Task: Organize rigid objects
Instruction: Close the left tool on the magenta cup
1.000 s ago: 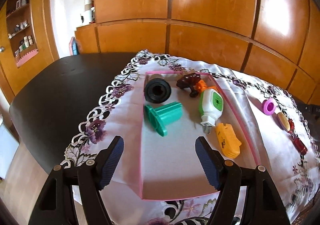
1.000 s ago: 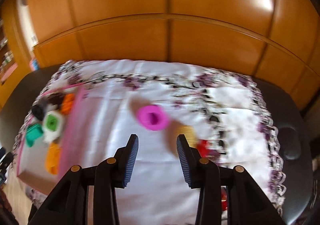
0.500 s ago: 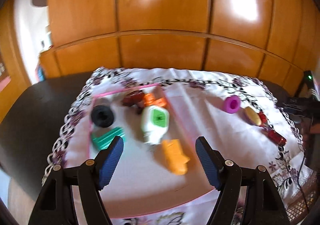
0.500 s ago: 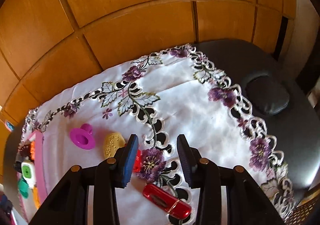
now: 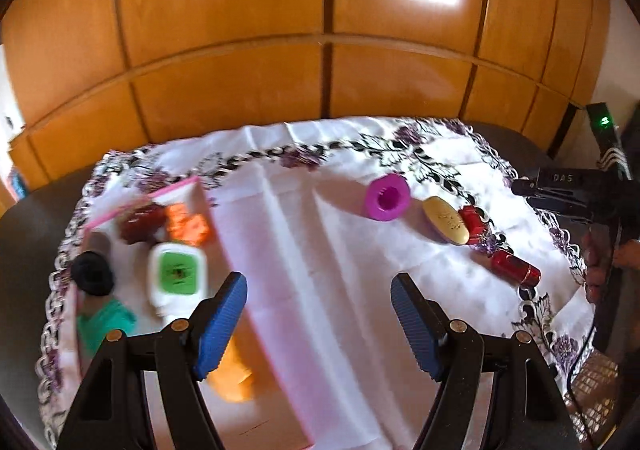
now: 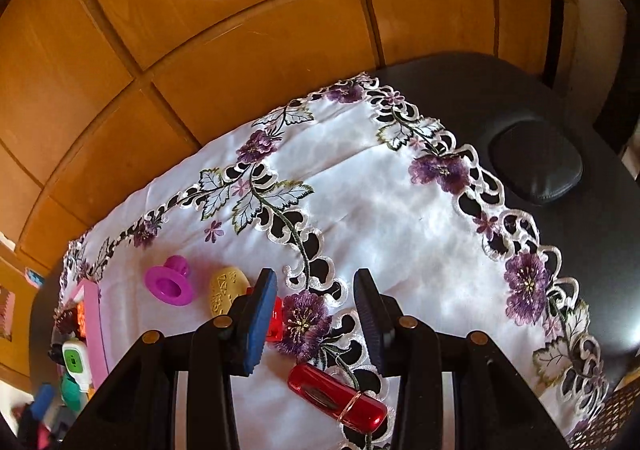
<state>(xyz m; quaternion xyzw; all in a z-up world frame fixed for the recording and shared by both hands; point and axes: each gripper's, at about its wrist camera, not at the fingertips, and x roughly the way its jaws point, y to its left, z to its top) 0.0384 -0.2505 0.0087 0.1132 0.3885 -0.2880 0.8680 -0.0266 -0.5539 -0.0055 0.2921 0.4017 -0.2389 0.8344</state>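
A pink-rimmed tray on the embroidered cloth holds a green-and-white device, a black ring, a green piece, an orange block, a dark red piece and a yellow-orange piece. Loose on the cloth lie a magenta spool, a gold oval, a small red block and a red cylinder. My left gripper is open and empty above the tray's right rim. My right gripper is open and empty above the cloth, with the red cylinder just below it and the gold oval and spool to its left.
The white cloth with purple flowers covers a dark table. A black pad lies on the bare table at right. Wooden cabinet panels stand behind. The person's hand with the other gripper shows at the far right.
My left gripper has swung right, from over the tray toward the loose objects. My right gripper has swung right past the spool and dropped closer to the cloth near the red cylinder.
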